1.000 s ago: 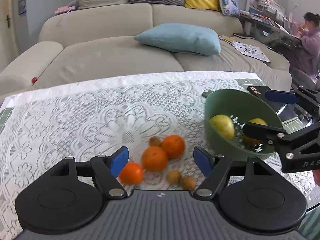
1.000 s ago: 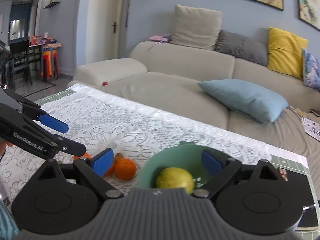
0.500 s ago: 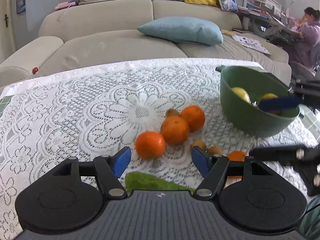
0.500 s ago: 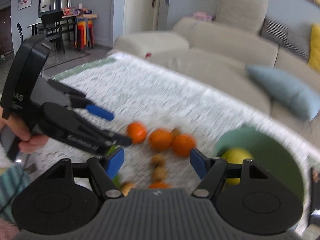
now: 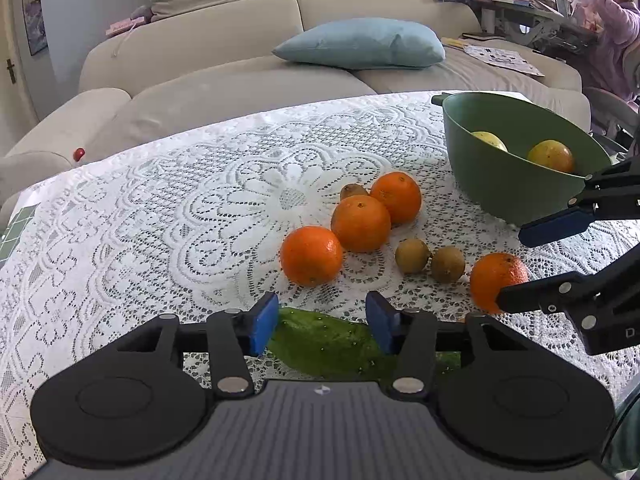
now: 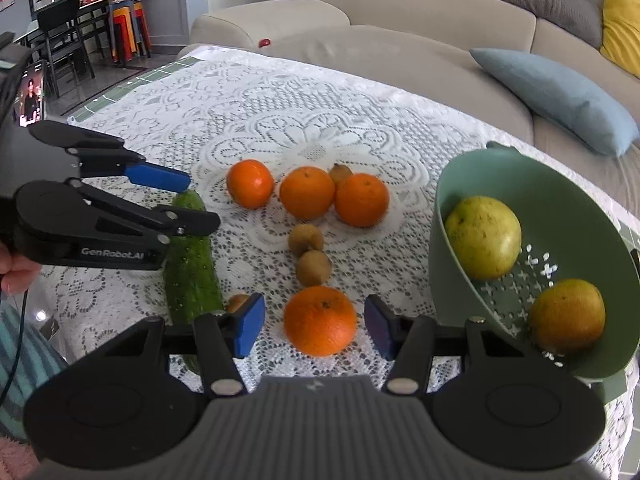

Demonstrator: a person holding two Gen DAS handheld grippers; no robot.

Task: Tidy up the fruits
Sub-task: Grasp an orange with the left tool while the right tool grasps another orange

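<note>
- The left gripper (image 5: 322, 326) in the lower middle of the left wrist view straddles the bumpy dark-green cucumber (image 5: 328, 346); its blue-padded jaws are closing, the cucumber lies between them, and the pads do not yet look pressed on it.
- In the right wrist view the cucumber (image 6: 191, 256) runs from the middle left down toward the bottom edge, and the left gripper's jaws cross that long axis near its upper end.
- The right gripper (image 6: 312, 326) at the lower middle of its view has the nearest round orange fruit (image 6: 320, 320) between its jaws, which are also closing, with a gap on both sides of the fruit.
- Each hand is thus nearest its own target: left to the cucumber, right to this orange.
- The tilted green plastic colander bowl (image 6: 448, 208), at the right of the frame, holds two yellow-green fruits and lies just right of the right gripper, its open mouth facing it.
- Three more oranges (image 6: 307, 192) and small brown kiwis (image 6: 306, 240) lie in the middle on the white lace tablecloth (image 6: 280, 112), close above the held-for orange; a closing jaw could nudge the nearest kiwi.
- Open cloth lies to the upper left; the table edge is near at the bottom.
</note>
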